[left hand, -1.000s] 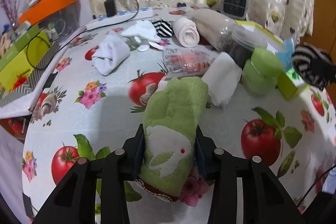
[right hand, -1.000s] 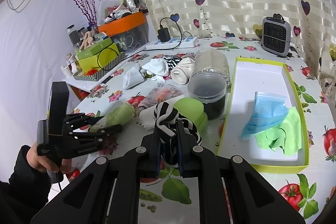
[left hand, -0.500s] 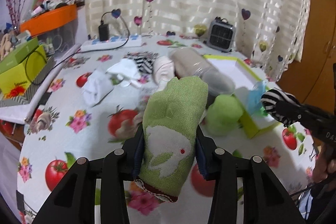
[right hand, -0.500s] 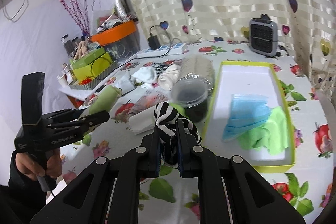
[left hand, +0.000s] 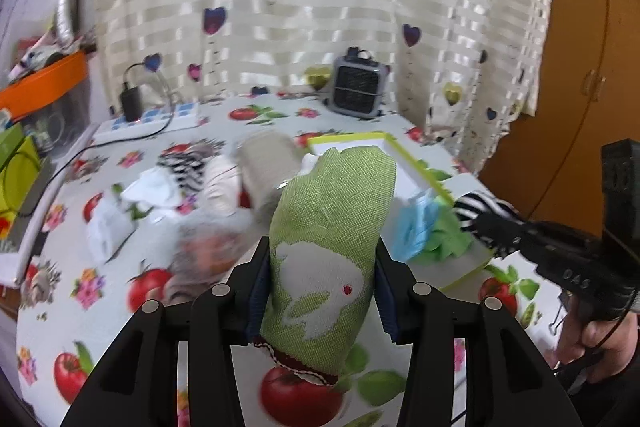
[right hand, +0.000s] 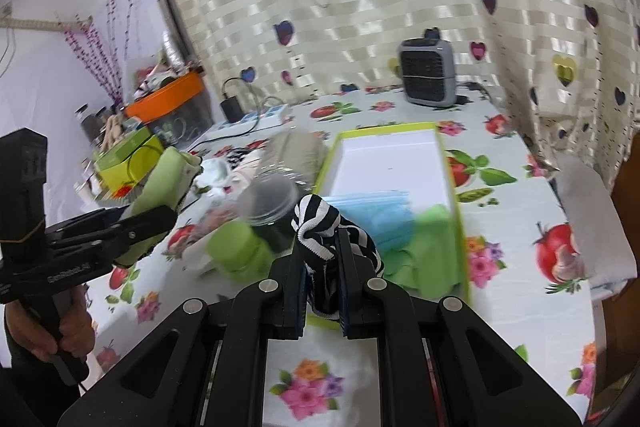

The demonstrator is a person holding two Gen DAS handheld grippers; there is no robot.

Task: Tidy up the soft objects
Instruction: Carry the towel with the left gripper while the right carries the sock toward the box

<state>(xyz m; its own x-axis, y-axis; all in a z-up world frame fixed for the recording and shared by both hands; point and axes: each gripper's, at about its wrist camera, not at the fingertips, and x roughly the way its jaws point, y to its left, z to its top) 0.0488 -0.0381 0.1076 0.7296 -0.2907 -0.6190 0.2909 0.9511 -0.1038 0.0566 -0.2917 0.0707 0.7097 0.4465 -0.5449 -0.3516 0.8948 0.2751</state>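
My left gripper (left hand: 318,283) is shut on a green rolled cloth with a white rabbit (left hand: 332,227), held above the table. It also shows in the right wrist view (right hand: 164,179). My right gripper (right hand: 322,267) is shut on a black-and-white striped sock (right hand: 320,231), held near the front end of a yellow-rimmed white tray (right hand: 460,227). The tray holds a blue mask (right hand: 384,215) and a green cloth (right hand: 428,247). The striped sock also shows in the left wrist view (left hand: 480,209).
White socks (left hand: 152,187), a striped sock (left hand: 182,163) and a beige roll (left hand: 220,183) lie on the tomato tablecloth. A clear jar (right hand: 276,187) lies beside a green lid (right hand: 236,247). A grey heater (right hand: 426,73) and power strip (right hand: 256,119) stand behind.
Both grippers have risen and swung right toward the tray, each still holding its cloth. The striped sock now hangs at the tray's front end.
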